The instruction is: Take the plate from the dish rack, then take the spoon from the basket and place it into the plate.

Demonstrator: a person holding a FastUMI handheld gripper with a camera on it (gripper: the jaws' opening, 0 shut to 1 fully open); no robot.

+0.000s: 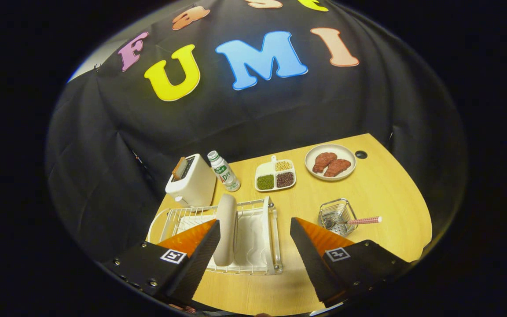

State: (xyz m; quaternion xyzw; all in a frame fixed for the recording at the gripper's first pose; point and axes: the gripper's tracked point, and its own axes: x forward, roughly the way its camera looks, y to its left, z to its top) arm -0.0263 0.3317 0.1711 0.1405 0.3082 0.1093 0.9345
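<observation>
Nothing is done yet: my gripper hangs spread wide over the desk, the plate stands on edge in the rack by one finger, and the spoon waits in its basket.

Hand-held gripper held above the table, tilted downward, fingers spread wide apart, nothing clamped between them

Gripper fingers spread apart, plate upright in dish rack just inside left one
</observation>
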